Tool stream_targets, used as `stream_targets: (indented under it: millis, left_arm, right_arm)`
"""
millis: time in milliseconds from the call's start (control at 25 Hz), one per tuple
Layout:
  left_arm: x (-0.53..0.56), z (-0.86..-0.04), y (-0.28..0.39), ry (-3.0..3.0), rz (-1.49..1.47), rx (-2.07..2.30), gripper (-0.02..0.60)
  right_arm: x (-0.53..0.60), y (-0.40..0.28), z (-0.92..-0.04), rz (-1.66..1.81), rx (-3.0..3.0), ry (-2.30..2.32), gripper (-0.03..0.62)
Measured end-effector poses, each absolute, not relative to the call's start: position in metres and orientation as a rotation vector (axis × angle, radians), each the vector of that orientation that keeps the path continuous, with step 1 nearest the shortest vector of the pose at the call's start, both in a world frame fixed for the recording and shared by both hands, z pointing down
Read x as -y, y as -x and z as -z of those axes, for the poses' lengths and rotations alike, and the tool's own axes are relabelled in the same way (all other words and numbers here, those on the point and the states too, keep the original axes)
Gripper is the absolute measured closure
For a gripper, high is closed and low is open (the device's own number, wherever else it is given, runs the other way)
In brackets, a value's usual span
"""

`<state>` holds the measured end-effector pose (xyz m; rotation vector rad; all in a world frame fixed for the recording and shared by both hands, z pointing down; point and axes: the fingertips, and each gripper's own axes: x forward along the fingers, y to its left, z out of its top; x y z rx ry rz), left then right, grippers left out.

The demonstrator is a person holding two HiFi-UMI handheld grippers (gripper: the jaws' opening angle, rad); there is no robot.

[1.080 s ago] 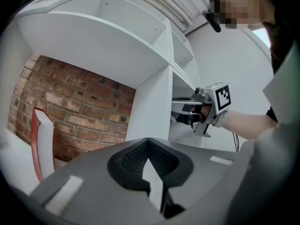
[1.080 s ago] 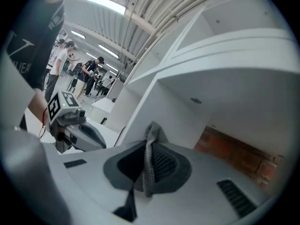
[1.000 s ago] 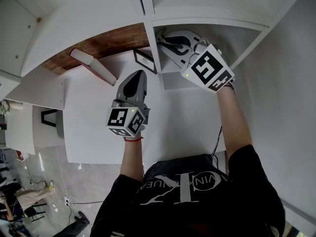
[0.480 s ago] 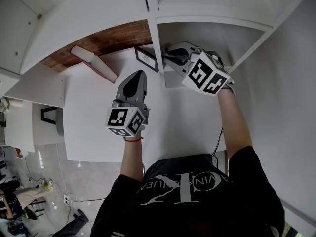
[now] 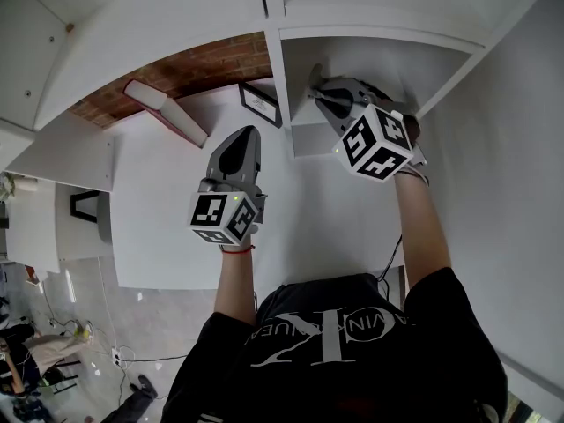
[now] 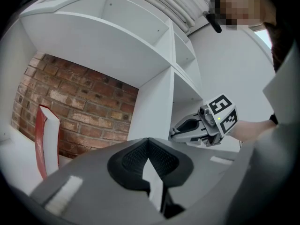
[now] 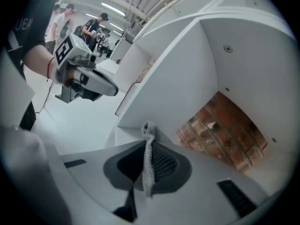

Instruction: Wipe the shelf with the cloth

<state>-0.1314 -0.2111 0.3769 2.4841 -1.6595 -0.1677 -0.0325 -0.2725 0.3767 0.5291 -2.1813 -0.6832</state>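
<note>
Only the right gripper view shows the cloth (image 7: 148, 159): a narrow grey knitted strip clamped upright between the closed jaws of the right gripper (image 7: 147, 144), with its top end poking out past the tips in the middle of the frame. Behind it, at right, are the white walls of a shelf (image 7: 187, 74) compartment with a brick wall (image 7: 220, 130) at the back.

The head view places that gripper at upper centre-right, its tips just inside the right-hand compartment beside the upright divider. From there the cloth is too small to make out with any certainty.

The left gripper view shows the left gripper (image 6: 147, 142) with its dark pads meeting at the tips and nothing between them. In the head view it sits at centre-left, in front of the wider open bay and well apart from the right gripper.

The left gripper view and the head view both show a red-and-white book (image 5: 167, 113) leaning in the left bay. Only the head view shows a small framed picture (image 5: 260, 106) beside the divider.

The right gripper view alone catches people (image 7: 89, 22) standing far off at upper left.

Whether the cloth touches the shelf board cannot be told: the gripper's body hides the board beneath it.
</note>
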Motion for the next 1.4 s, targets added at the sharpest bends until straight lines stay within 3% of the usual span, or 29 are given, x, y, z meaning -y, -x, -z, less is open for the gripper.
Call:
stream_targets:
  millis: [440,1160,1400]
  left_arm:
    - [0.212,-0.376,0.13,-2.487,0.208,1.636,0.572]
    - [0.208,-0.371,0.133,-2.494,0.267,1.618,0.572]
    - [0.205,-0.368,0.135,-2.501,0.275,1.607,0.572]
  right_arm:
    - [0.296,-0.092,-0.332,0.795,1.523,-1.046,0.566]
    - [0.321,-0.134,-0.263,0.834,1.307,-1.268,0.566]
    - [0.308,-0.104,-0.247,1.241,1.017,-0.959,0.566]
